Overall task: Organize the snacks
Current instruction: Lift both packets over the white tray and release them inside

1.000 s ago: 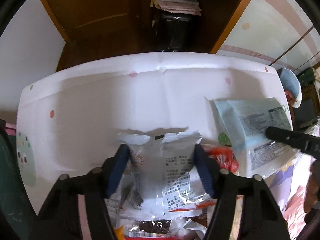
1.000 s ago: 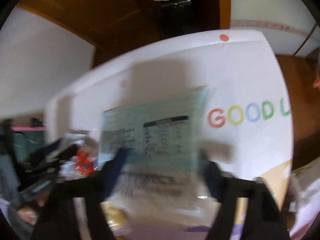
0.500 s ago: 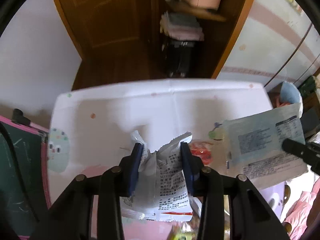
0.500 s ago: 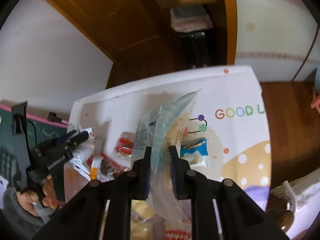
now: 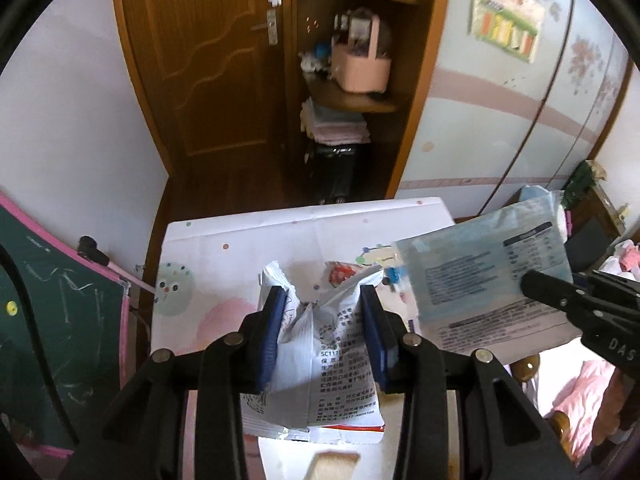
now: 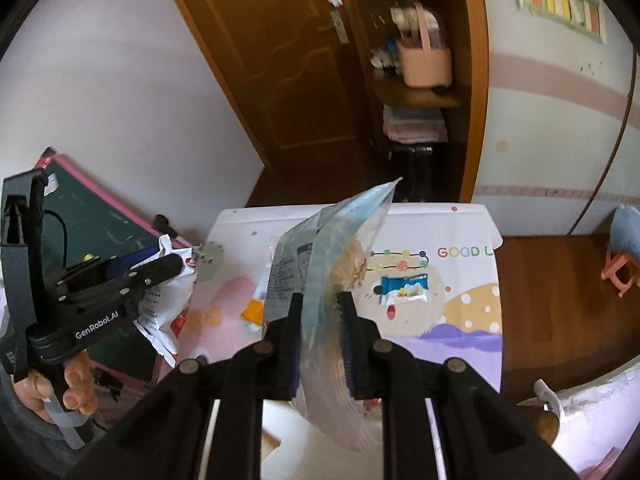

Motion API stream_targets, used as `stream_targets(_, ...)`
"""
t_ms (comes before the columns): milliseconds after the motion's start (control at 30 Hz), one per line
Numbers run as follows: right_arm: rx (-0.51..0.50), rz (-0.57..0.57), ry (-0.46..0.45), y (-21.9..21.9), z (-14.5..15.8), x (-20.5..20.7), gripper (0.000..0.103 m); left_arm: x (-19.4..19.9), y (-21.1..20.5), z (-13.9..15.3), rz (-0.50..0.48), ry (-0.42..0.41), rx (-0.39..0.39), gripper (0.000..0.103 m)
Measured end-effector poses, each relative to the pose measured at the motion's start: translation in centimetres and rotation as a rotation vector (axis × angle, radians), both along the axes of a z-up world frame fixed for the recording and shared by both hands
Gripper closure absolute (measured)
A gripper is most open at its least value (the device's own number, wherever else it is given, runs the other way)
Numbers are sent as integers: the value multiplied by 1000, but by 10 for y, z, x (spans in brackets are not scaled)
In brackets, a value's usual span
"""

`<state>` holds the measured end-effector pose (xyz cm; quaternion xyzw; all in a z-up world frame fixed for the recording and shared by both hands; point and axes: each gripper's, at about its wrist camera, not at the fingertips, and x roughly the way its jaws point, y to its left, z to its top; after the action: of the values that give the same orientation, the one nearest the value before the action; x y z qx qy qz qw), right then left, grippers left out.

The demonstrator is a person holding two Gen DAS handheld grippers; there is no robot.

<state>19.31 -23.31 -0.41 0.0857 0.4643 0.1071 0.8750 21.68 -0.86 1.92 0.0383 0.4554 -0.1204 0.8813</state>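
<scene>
My left gripper point(image 5: 322, 312) is shut on a crumpled white snack bag point(image 5: 328, 356) with black print and holds it above the table. It also shows in the right wrist view point(image 6: 160, 304). My right gripper point(image 6: 320, 312) is shut on a large pale blue clear-backed snack bag point(image 6: 320, 264), held edge-on and lifted; it shows flat in the left wrist view point(image 5: 488, 280). A small blue snack packet point(image 6: 404, 286) and an orange packet point(image 6: 253, 312) lie on the table. A red packet point(image 5: 340, 272) lies beyond the white bag.
The table point(image 6: 460, 224) has a white cloth with coloured dots and "GOOD L" lettering. A green chalkboard with pink frame point(image 5: 48, 320) stands left of it. A brown door point(image 5: 224, 80) and corner shelves with a pink basket point(image 5: 360, 68) are behind. A pink stool point(image 6: 622, 272) stands right.
Both grippers closed on their bags and lifted them well above the table. The view has risen, so the table looks smaller and the door and shelves show.
</scene>
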Motion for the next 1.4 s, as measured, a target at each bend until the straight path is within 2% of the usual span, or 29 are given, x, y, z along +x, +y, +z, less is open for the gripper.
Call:
stream_targets(100,-14,-1,-42,9,20,-36,87,-43,9,19,3,-17,-12,67)
stream_targets(267,-18,-6,-104,17,47,-96,87,-97,19,33,9,-21,-21,67)
stream_targets(467,-18,-13,-144,24,59,-150,87,-155,25,34,27,-14,-27,66)
stream_targets(633,-18,-12,-157,30,59,-184,87,-187,28,21,42,-9,-33,66)
stream_targets(800,-16,-15,-149,34,48,-209,87,-212,24,5,58,-32,27,66)
stream_targets(933,-30,-19,-127,36,31,-220,87,-217,21,-9,66,-17,39,66)
stream_targets(1167,-52,-13,-14,43,-13,-226,87,-222,16,-38,74,25,61,66)
stream_targets(1400,-60,21,67,53,-39,-223,87,-224,16,-57,80,58,85,66)
